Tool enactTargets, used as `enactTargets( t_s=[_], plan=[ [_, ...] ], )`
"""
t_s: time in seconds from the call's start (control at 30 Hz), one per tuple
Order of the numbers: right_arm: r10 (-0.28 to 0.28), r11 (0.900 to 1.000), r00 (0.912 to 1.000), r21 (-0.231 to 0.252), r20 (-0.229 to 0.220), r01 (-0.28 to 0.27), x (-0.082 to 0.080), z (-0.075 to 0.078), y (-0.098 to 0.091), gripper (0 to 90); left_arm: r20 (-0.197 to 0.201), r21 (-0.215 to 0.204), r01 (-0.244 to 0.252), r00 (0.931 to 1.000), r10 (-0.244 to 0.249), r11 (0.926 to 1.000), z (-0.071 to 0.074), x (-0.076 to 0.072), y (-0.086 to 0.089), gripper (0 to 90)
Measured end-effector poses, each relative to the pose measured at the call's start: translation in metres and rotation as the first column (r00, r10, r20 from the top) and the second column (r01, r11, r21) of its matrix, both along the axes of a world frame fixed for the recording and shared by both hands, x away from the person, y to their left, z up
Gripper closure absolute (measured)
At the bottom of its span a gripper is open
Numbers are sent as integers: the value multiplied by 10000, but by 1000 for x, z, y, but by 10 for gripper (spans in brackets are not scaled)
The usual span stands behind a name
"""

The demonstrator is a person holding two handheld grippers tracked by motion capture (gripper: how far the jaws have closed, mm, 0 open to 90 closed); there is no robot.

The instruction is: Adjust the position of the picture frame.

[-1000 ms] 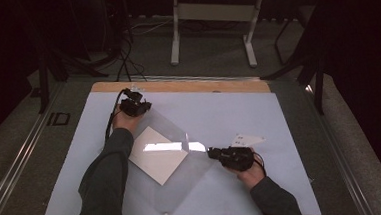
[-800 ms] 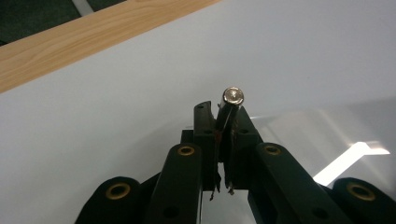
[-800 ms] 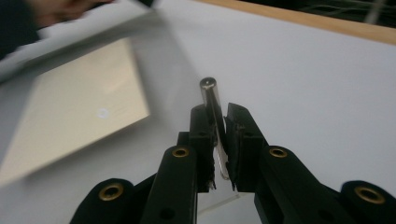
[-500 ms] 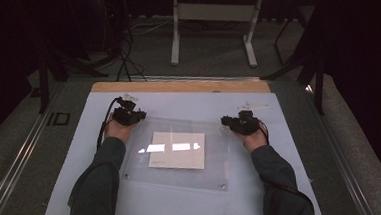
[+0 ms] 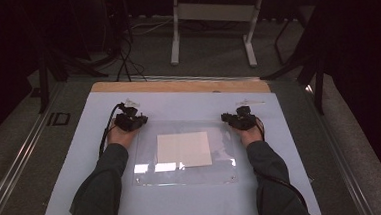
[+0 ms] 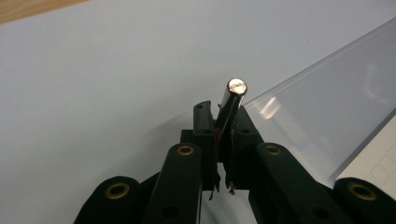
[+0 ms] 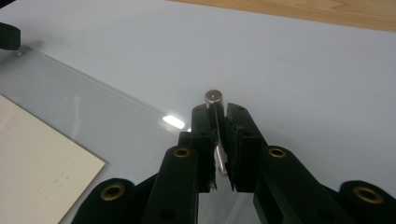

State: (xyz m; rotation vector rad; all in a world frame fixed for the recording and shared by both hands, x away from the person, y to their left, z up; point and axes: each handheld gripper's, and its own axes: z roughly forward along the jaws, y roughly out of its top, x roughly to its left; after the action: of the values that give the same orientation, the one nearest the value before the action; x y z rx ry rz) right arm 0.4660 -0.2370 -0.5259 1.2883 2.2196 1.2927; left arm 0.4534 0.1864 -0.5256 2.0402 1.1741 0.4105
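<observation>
- A person's two forearms reach in over a pale blue mat [image 5: 81, 159] on a wood-edged table [image 5: 177, 85], each hand carrying a black claw at a far corner of a clear acrylic sheet [image 5: 222, 165].
- The left gripper [image 5: 131, 120] sits at the sheet's far left corner; its jaws are clamped tight on a small metal pin [image 6: 232, 105] that stands up between them, its shiny round head poking out just past the tips.
- In the left gripper view, the clear sheet's edge runs off from beside the jaw tips to the right of the claw, and a slice of the white card shows low at the right.
- The right gripper [image 5: 240, 118] sits at the far right corner, jaws pinched on a second metal pin [image 7: 214, 99], its flat round head just beyond the tips.
- In the right gripper view, the sheet spreads to the left of this claw, with a bright glint of light on it just beside the jaw tips.
- A white card [image 5: 183, 149] lies flat at the sheet's centre, between the two claws and nearer the person than both.
- In the right gripper view, the card sits low to the left of the jaws, apart from them.
</observation>
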Motion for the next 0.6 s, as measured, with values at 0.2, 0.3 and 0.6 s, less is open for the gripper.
enactTargets(
  t_s=[0.2, 0.3, 0.6],
  plan=[
    [14, 10000, 10000, 56, -47, -14, -1, -2, -6, 825, 106, -69, 141, 9998, -140, 9999, -1, -4, -3, 848],
    [42, 10000, 10000, 60, -17, -42, -1, -2, -6, 825, 151, -123, 129, 9998, -127, 9998, -2, -4, -3, 847],
    [148, 9998, 9999, 166, -6, -148, 0, -3, -8, 822, 262, -151, 26, 9997, -22, 9999, -3, -7, -3, 845]
  ],
)
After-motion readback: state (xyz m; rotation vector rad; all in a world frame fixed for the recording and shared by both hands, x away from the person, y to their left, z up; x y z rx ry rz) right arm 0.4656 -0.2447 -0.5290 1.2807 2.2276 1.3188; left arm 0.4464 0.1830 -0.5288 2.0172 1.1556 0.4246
